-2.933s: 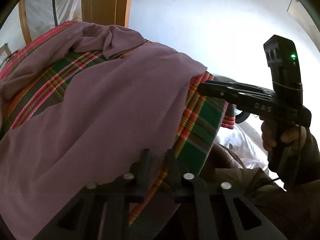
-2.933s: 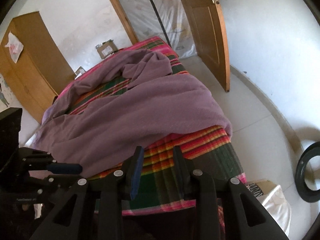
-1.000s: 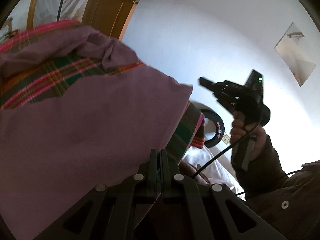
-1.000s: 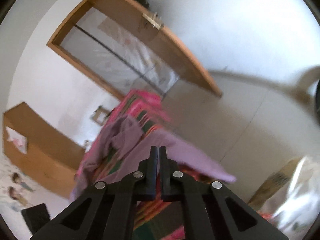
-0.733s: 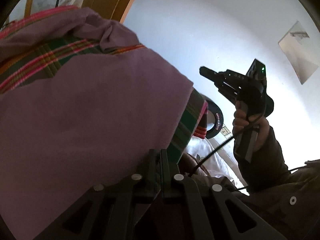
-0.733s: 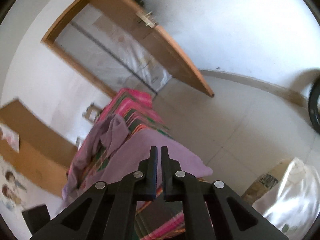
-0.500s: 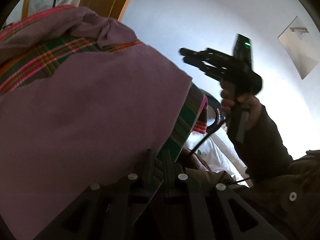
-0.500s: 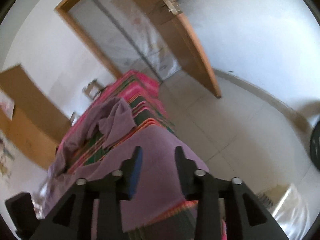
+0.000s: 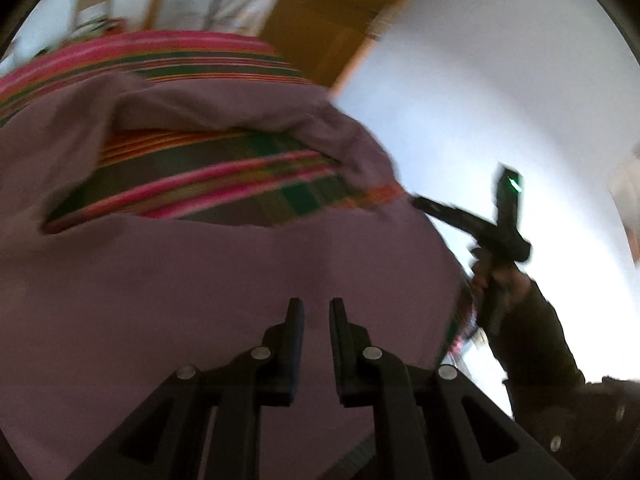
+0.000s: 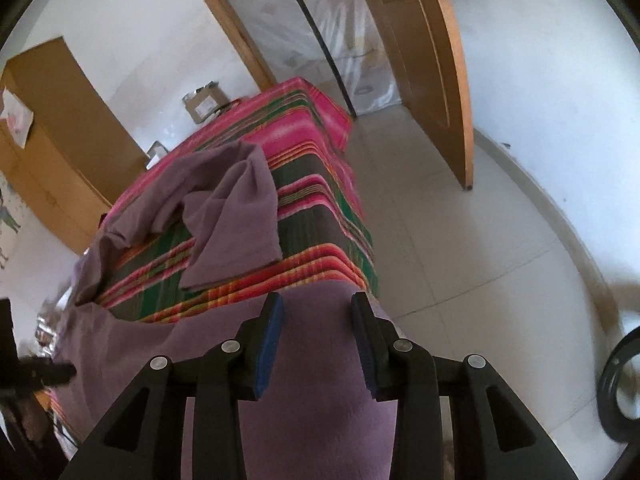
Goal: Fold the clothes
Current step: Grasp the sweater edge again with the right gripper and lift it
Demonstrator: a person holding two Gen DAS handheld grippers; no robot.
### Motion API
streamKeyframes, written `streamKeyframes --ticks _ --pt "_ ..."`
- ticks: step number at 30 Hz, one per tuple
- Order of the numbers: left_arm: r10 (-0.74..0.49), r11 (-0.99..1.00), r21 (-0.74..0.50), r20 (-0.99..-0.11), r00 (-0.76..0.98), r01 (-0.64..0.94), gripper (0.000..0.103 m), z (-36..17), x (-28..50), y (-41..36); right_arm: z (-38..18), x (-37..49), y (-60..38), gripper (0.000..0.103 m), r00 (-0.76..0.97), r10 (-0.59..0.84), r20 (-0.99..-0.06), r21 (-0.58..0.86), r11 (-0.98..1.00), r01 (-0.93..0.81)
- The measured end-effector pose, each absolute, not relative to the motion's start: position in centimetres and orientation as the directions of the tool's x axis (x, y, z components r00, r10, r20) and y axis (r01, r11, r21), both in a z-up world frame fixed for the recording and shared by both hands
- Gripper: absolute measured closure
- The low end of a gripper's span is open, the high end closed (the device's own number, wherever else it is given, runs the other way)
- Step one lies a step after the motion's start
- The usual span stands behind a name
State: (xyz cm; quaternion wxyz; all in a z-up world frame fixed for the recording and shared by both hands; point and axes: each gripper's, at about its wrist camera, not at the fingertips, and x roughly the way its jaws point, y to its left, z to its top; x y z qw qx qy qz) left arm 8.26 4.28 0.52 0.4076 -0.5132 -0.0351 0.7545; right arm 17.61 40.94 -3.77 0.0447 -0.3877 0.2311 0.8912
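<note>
A mauve knit garment (image 10: 224, 208) was spread, rumpled, over a bed w/ a pink-green-orange striped blanket (image 10: 320, 196); its near part was draped at the bed's front edge, below both tools. The left gripper (image 9: 316, 312) was seen above that cloth, jaws narrow & opening, nothing clamped btwn them. The right gripper (image 10: 316, 312) was held above the cloth's near corner, jaws about half apart, no fabric pinched. Beyond, a wooden door (image 10: 432, 64), pale tiled floor (image 10: 460, 248) & a tan wooden cupboard (image 10: 52, 120) were visible.
</note>
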Motion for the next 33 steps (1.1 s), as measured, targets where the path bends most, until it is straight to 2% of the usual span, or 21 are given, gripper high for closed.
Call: streamKeyframes --ticks 2,3,6,10,16,25,29,33 --pt "0.634 -0.703 -0.471 -0.755 -0.169 -0.534 0.09 0.3 7.2 3.2 -3.8 17.1 40.6 0.07 -0.696 -0.085 -0.713 0.358 -0.897 -0.257" --pt "0.626 -0.718 -0.469 -0.758 -0.182 -0.514 0.09 0.1 6.7 2.8 -3.7 17.2 40.5 0.079 -0.695 -0.062 -0.716 0.333 -0.905 -0.263" --pt "0.612 -0.75 -0.477 -0.764 -0.206 -0.458 0.089 -0.6 5.7 2.0 -3.3 17.6 40.2 0.093 -0.697 -0.001 -0.717 0.273 -0.921 -0.279" --pt "0.592 -0.772 -0.474 -0.779 -0.206 -0.424 0.088 -1.5 4.7 2.1 -2.9 17.7 38.7 0.098 -0.692 0.077 -0.718 0.158 -0.95 -0.269" --pt "0.577 -0.787 -0.48 -0.794 -0.19 -0.387 0.087 -2.5 4.4 1.7 -1.4 18.6 39.6 0.099 -0.728 0.153 -0.668 0.141 -0.935 -0.326" --pt "0.58 -0.79 -0.492 -0.793 -0.186 -0.365 0.087 -3.2 4.3 1.4 -3.1 18.3 40.7 0.097 -0.677 0.123 -0.726 0.187 -0.911 -0.367" --pt "0.572 -0.807 -0.492 -0.789 -0.225 -0.326 0.087 -3.1 3.7 0.3 -2.9 18.1 40.3 0.095 -0.636 0.199 -0.745 0.104 -0.908 -0.406" --pt "0.585 -0.808 -0.527 -0.769 -0.256 -0.263 0.087 -3.6 2.7 -1.3 -1.8 18.4 39.4 0.093 -0.657 0.191 -0.729 0.112 -0.914 -0.39"
